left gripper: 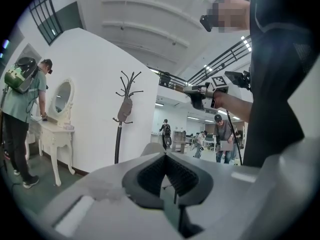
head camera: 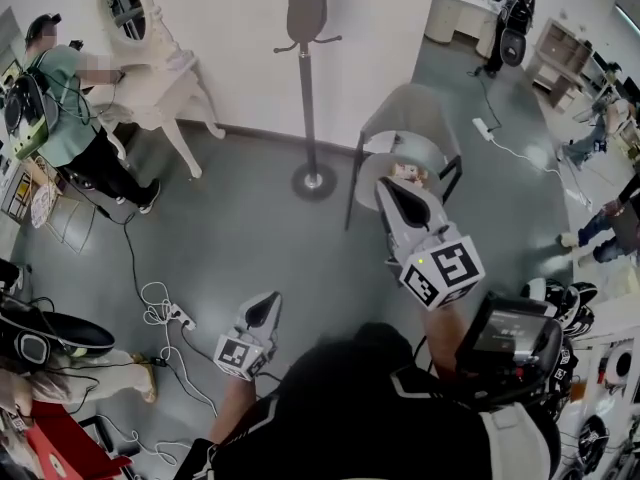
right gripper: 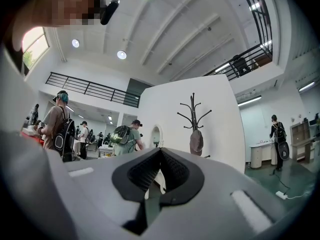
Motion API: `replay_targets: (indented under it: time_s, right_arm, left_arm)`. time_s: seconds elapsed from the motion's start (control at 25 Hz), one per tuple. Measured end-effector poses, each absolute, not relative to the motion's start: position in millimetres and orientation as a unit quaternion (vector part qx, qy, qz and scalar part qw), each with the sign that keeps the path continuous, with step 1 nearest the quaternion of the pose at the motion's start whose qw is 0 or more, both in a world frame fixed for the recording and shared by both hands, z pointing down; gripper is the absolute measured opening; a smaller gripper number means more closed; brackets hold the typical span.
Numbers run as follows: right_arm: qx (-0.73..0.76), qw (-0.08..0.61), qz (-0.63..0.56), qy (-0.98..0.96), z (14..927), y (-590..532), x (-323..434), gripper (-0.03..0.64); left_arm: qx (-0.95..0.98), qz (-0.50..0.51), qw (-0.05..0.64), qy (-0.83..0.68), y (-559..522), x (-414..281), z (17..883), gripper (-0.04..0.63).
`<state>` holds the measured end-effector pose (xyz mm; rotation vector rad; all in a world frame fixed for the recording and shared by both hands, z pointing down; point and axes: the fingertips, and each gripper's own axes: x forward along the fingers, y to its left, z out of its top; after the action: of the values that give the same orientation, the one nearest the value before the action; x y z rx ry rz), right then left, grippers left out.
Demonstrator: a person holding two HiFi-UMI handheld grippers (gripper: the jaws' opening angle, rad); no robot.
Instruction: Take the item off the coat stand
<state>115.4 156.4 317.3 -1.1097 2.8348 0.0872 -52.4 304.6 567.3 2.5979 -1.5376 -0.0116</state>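
So far nothing is done: the grey item (head camera: 306, 13) hangs high on the coat stand (head camera: 308, 98), well apart from you. Your left gripper (head camera: 262, 313) and right gripper (head camera: 395, 196) both have their jaws pressed together on nothing. Reaching, gripping and lifting it off all remain.

Left hand-held gripper (head camera: 262, 311) and right hand-held gripper (head camera: 400, 200): pale grey moulded shells, black ribbed pads (left gripper: 150, 176). Each has a white marker cube (head camera: 443, 271) printed with black squares. Wearer's black top (head camera: 370, 408) has thin white seam lines.
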Motion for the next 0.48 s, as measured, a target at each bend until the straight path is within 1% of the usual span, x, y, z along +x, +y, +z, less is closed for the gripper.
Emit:
replay_targets:
  time_s: [0.12, 0.28, 0.48]
  right_arm:
    - [-0.362, 0.046, 0.033, 0.931, 317, 154, 110, 0.009]
    - [-0.358, 0.045, 0.031, 0.932, 319, 140, 107, 0.009]
    - [-0.351, 0.052, 0.032, 0.935, 317, 115, 104, 0.009]
  left_arm:
    - [0.862, 0.002, 0.060, -0.504, 303, -56, 574, 0.029]
    - [0.852, -0.009, 0.082, -0.517, 291, -61, 575, 0.029]
    - [0.844, -0.022, 0.074, -0.531, 272, -69, 566, 0.029]
